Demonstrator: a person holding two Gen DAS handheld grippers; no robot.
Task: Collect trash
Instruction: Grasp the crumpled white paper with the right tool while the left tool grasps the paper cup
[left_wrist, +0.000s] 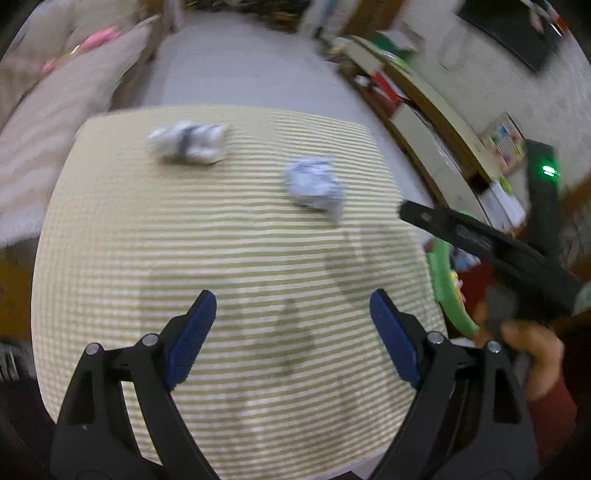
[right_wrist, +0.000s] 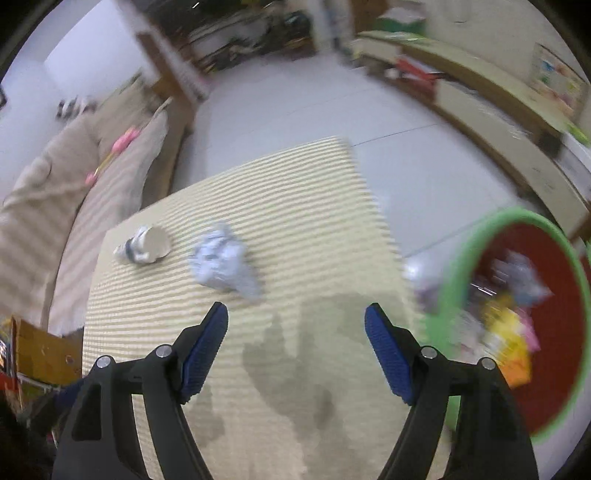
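L gripper (left_wrist: 290, 321): jaws wide apart, nothing btwn them, angled down over the striped bench (left_wrist: 110, 258). R gripper (right_wrist: 295, 332): jaws also apart and empty, likewise tilted down at the bench top. Both views smeared w/ motion blur, so fine detail is unsure.

Out from the jaws: bare striped cloth w/ gripper shadows directly below. Further on, two pcs of trash left on the bench. The nearer is a crumpled paper ball (right_wrist: 221, 262), ahead and a bit left of the R jaws, not touching them. Beyond it, toward the far-left corner, lies a crushed paper cup (right_wrist: 142, 245) on its side, mouth facing the camera; in the L view it's just a blurred white lump. The two are near each other but apart.

Off the bench's right edge sits the green-rimmed bin (right_wrist: 458, 280), red inside, already w/ wrappers and paper in it.

Step in hand, my read: empty-handed reach for the next pc, prob. after a drop. Next move calls for closing in on the paper ball, straddling it w/ open jaws low to the cloth, then squeezing; it's light and springy, so a shallow pinch may let it slip. L could take the cup.
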